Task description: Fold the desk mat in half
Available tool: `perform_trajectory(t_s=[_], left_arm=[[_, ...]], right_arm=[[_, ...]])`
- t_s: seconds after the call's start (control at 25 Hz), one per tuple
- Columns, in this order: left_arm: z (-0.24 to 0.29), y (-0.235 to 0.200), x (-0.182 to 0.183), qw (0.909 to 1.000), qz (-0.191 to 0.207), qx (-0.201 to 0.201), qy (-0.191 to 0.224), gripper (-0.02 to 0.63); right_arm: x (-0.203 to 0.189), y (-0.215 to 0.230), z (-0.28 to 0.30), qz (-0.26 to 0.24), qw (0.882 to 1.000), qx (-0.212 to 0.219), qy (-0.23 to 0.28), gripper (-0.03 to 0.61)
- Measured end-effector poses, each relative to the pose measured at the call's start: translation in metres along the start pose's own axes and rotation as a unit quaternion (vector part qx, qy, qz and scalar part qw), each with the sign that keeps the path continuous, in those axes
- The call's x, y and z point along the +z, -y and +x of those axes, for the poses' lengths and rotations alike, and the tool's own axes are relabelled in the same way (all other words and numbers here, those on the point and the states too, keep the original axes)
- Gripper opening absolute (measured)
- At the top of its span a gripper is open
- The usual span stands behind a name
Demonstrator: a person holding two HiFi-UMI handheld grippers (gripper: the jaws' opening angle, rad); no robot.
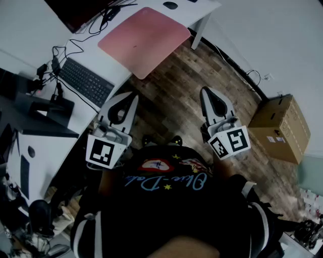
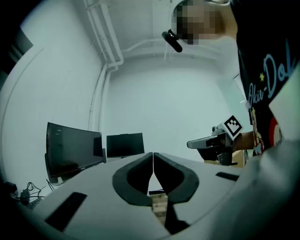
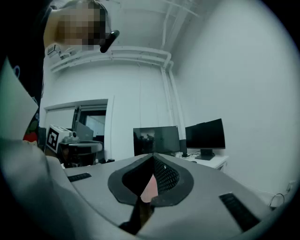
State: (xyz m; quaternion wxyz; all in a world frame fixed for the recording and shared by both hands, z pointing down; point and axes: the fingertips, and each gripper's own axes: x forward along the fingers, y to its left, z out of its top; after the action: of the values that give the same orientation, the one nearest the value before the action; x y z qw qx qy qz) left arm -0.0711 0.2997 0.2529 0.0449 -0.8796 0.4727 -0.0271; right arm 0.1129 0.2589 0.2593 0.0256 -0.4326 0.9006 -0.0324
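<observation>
The pink desk mat (image 1: 144, 39) lies flat and unfolded on the white desk (image 1: 108, 63), with one corner reaching the desk's front edge. My left gripper (image 1: 132, 97) and right gripper (image 1: 206, 90) are held side by side over the wooden floor, short of the desk and apart from the mat. Both are shut with nothing between their jaws. In the left gripper view the left gripper (image 2: 153, 154) has its jaws pressed together. In the right gripper view the right gripper (image 3: 153, 156) is likewise shut, and a bit of the pink mat (image 3: 150, 191) shows below the tips.
A black keyboard (image 1: 86, 80) lies left of the mat, with cables (image 1: 55, 60) beyond it and a mouse (image 1: 170, 5) at the far edge. A desk leg (image 1: 200, 31) stands at the right corner. A cardboard box (image 1: 280, 126) sits on the floor at right. Monitors (image 3: 157, 139) stand on desks.
</observation>
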Motion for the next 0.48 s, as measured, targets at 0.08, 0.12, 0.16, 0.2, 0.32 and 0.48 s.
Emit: perform_trajectory(t_s=[0.08,0.12,0.16,0.2,0.32,0.48], left_arm=[[-0.0014,-0.0027,-0.0003,1.0,-0.003,0.002,-0.002,0.005],[-0.0022,-0.0039,-0.0002,1.0,-0.004,0.003,-0.002,0.005],[-0.003,-0.0051,0.0,1.0,-0.005,0.005,-0.001,0.005],[-0.0038,-0.0062,0.0002,1.0,-0.005,0.007,-0.001,0.005],[-0.0049,-0.0085,0.0002,0.9999,-0.005,0.01,0.0,0.005],[-0.0031,-0.0072,-0.0007,0.9999,-0.006,0.009,-0.003,0.005]], right_arm=[[0.001,-0.0021,0.0021,0.0,1.0,0.002,0.001,-0.002],[0.0013,-0.003,0.0028,0.0,1.0,0.002,0.001,-0.001],[0.0016,-0.0037,0.0034,0.0,1.0,0.003,0.001,-0.001],[0.0018,-0.0041,0.0038,0.0,1.0,0.003,0.001,-0.002],[0.0014,-0.0042,0.0052,0.001,1.0,0.003,0.002,-0.001],[0.0015,-0.0019,0.0053,0.018,1.0,0.007,0.009,0.0]])
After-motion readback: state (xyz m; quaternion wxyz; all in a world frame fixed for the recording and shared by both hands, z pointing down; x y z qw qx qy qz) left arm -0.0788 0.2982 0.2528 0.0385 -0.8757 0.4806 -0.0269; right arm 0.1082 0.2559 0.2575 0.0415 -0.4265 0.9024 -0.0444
